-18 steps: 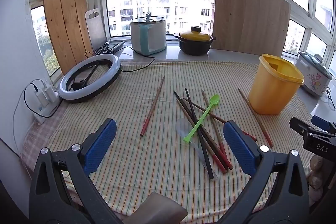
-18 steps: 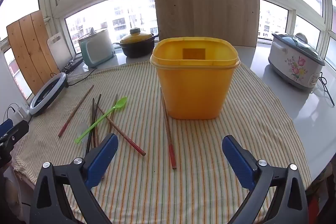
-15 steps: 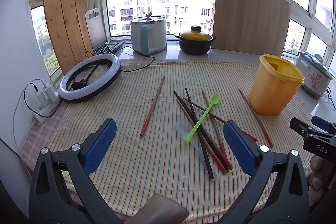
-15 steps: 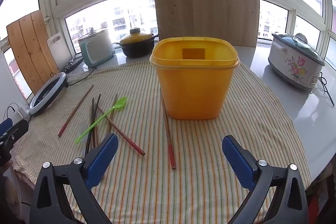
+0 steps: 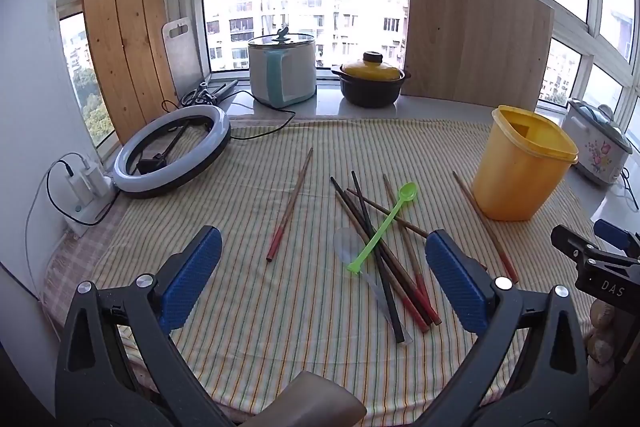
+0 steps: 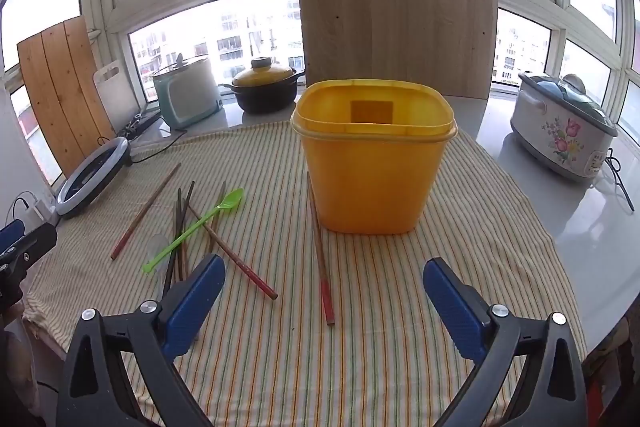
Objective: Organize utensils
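— Yellow plastic, that tub (image 6: 374,163): is anything in it yet?

— Nothing that I can see. Its mouth is open and what shows of the inside is bare, though the bottom is hidden. By my reading the sorting has not begun; every utensil lies loose on the striped cloth (image 6: 360,367) over the desk.

— Where, relative to the tub?

— One red-tipped chopstick (image 6: 319,251) lies just beside the tub's left foot, running towards the camera. The main heap of chopsticks (image 5: 384,251) sits well to the tub's left, dark and brown sticks crossed over each other, several with red ends. A green plastic spoon (image 5: 382,227) rests across that heap, and a clear spoon (image 5: 347,241) lies partly under it, hard to make out. Farthest left of the tub, a lone brown chopstick (image 5: 290,205) lies apart.

— And the fingers?

— Left gripper (image 5: 320,281) has its fingers spread wide with nothing between them, hanging above the cloth near the heap. Right gripper (image 6: 324,311) is the same: wide, empty, facing the tub.

— So all of it is left.

— As far as I can judge, yes: gather everything into the tub.
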`<state>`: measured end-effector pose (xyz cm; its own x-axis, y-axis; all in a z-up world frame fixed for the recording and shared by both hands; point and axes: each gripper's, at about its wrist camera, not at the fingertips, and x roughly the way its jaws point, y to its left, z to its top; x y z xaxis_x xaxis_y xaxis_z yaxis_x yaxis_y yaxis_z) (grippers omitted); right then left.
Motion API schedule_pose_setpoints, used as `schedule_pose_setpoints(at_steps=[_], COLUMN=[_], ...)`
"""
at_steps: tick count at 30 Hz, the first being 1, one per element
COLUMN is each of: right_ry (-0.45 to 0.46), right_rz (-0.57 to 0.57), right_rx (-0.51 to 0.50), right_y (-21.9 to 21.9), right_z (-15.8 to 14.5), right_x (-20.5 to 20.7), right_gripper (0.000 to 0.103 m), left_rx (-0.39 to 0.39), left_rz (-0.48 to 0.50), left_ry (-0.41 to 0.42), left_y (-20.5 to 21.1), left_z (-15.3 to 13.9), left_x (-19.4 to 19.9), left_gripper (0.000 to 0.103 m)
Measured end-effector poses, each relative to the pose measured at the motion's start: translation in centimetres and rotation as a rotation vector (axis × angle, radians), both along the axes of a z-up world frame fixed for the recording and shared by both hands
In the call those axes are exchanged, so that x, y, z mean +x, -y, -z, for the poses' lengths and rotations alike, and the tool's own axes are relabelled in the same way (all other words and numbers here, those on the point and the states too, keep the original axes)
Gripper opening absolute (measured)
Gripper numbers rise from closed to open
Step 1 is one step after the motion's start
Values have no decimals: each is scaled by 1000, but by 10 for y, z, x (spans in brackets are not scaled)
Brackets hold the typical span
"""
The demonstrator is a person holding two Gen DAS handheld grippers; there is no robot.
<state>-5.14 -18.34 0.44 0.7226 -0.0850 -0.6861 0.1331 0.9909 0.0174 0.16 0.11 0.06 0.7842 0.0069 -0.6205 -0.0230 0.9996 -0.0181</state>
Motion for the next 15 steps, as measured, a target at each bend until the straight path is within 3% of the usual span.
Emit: schedule_pose_setpoints(at_steps=[15], right_ry=[8], right_rz=[-4], right_rx=[-18], right_y=[-3], right_z=[-4], right_x=[1], right_gripper=[101], left_rx=[-5], left_rz=[-2], left_ry=[2], left_y=[3], left_z=[-10], left_x=[-2], left_gripper=[103])
